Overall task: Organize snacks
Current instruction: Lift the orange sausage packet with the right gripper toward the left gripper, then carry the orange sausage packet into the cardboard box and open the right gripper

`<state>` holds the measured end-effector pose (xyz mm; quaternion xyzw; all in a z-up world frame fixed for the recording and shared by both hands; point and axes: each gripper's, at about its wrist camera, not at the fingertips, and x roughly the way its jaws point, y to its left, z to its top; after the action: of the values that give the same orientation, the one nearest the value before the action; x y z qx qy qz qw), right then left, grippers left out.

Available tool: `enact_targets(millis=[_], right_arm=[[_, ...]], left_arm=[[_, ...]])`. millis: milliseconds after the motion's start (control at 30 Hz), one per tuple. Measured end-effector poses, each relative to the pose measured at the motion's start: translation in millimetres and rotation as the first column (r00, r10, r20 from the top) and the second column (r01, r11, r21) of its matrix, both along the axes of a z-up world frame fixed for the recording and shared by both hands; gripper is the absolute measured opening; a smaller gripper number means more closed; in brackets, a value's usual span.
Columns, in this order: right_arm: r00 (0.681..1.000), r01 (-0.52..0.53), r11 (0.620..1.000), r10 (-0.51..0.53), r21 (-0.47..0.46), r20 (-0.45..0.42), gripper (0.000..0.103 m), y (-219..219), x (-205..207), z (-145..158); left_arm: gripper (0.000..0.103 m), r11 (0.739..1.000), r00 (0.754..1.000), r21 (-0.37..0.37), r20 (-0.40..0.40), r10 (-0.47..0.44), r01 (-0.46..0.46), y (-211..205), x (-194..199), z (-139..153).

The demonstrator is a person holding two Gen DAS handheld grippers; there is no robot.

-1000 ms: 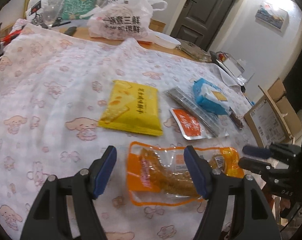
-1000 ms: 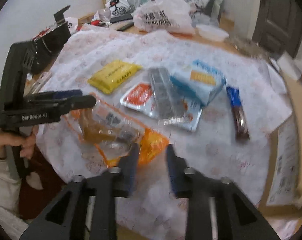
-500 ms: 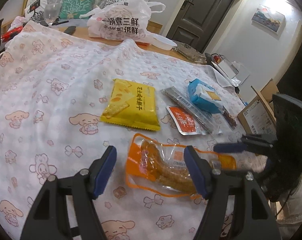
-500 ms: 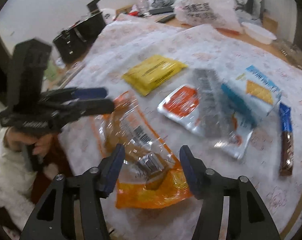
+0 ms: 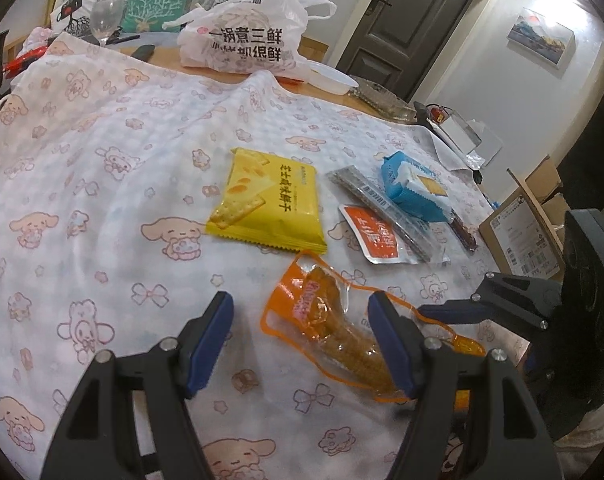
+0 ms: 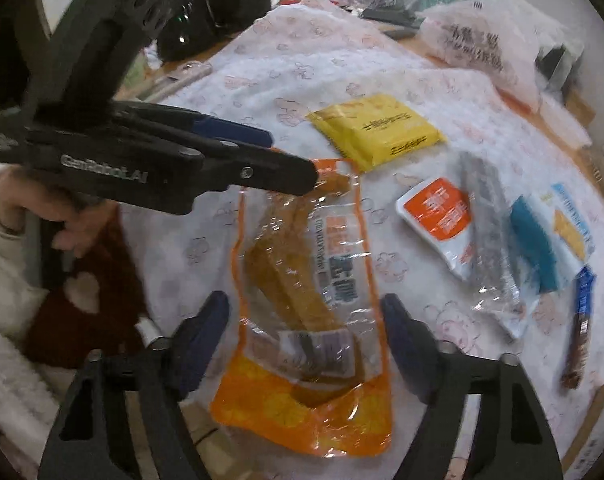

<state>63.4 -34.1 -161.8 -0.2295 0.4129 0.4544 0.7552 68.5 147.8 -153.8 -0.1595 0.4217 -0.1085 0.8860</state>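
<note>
An orange and clear snack pouch [image 6: 302, 280] lies on the cartoon-print tablecloth [image 5: 101, 160] near the table's front edge. My right gripper [image 6: 306, 336] straddles the pouch's lower end. Its jaws are opening, and the pads stand just off the pouch's sides. My left gripper [image 5: 302, 336] hangs open over the pouch [image 5: 322, 320], pressing on nothing. The left gripper [image 6: 291, 158] also shows above the pouch's far end, and the right gripper [image 5: 450, 314] shows at the pouch's right end. Beyond lie a yellow cracker packet [image 5: 269, 204], an orange sachet [image 5: 374, 234], a grey strip pack [image 5: 382, 204] and a blue box [image 5: 414, 188].
A dark snack bar [image 6: 580, 332] lies at the right beside the blue box. A white plastic bag [image 5: 241, 40], a wine glass [image 5: 103, 16] and a plastic bowl [image 5: 330, 76] stand at the table's far side. A cardboard box [image 5: 522, 224] sits beyond the right edge. A person's hand [image 6: 65, 216] grips the left tool.
The right gripper's jaws went from nearly shut to wide apart, and it swung in over the pouch's end. The pouch turned on the cloth. The left gripper stayed put.
</note>
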Motion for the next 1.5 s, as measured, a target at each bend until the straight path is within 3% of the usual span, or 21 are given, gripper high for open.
enact_targets(millis=[133,200,367,567,667,700,733,933,1067,1267,1500], right_arm=[[0.999,0.012,1.0,-0.012,-0.015,0.035,0.056,0.4,-1.5,2.0],[0.998,0.019,1.0,-0.019,0.002,0.056,0.045,-0.8,-2.8,7.0],[0.996,0.069,0.997,-0.07,0.02,0.049,0.045,-4.8,3.4,12.9],[0.997,0.062,0.992,-0.067,0.109,0.043,0.045,-10.9,-6.2,29.7],[0.996,0.049,0.987,-0.06,0.152,0.069,0.045,-12.7,-13.5,42.6],[0.995,0.048,0.986,-0.06,0.157,0.078,0.045,-13.0,-15.7,46.0],[0.994,0.046,0.985,-0.061,0.164,0.09,0.045,-14.4,-18.4,49.8],[0.988,0.049,0.972,-0.082,0.232,0.134,0.045,-33.1,-26.1,77.1],[0.976,0.063,0.951,-0.122,0.301,0.179,0.045,-69.3,-27.9,109.4],[0.939,0.128,0.908,-0.24,0.399,0.245,0.046,-160.9,-26.7,151.5],[0.878,0.259,0.857,-0.401,0.446,0.261,0.046,-276.5,-15.0,159.8]], left_arm=[[0.067,1.0,1.0,-0.003,-0.001,-0.007,0.007,-0.9,0.9,0.0],[0.067,1.0,1.0,-0.005,-0.002,-0.01,0.01,-1.8,1.6,0.2],[0.067,0.999,1.0,-0.038,-0.001,-0.023,0.023,-3.4,2.6,1.0],[0.066,0.992,0.998,-0.116,0.024,-0.054,0.057,-5.2,1.2,8.8],[0.054,0.987,0.996,-0.139,0.06,-0.073,0.081,-9.1,-3.8,19.8],[0.042,0.984,0.993,-0.151,0.083,-0.084,0.096,-11.0,-6.8,27.1],[0.038,0.983,0.992,-0.151,0.09,-0.087,0.1,-11.8,-8.0,31.8],[0.037,0.994,0.984,-0.051,0.155,-0.088,0.097,-32.5,-17.3,79.0],[0.037,0.991,0.966,0.025,0.22,-0.132,0.13,-64.8,-13.9,125.1],[0.037,0.961,0.911,0.137,0.311,-0.27,0.239,-156.8,6.2,192.0],[0.037,0.908,0.858,0.2,0.302,-0.415,0.368,-276.0,45.4,212.7]])
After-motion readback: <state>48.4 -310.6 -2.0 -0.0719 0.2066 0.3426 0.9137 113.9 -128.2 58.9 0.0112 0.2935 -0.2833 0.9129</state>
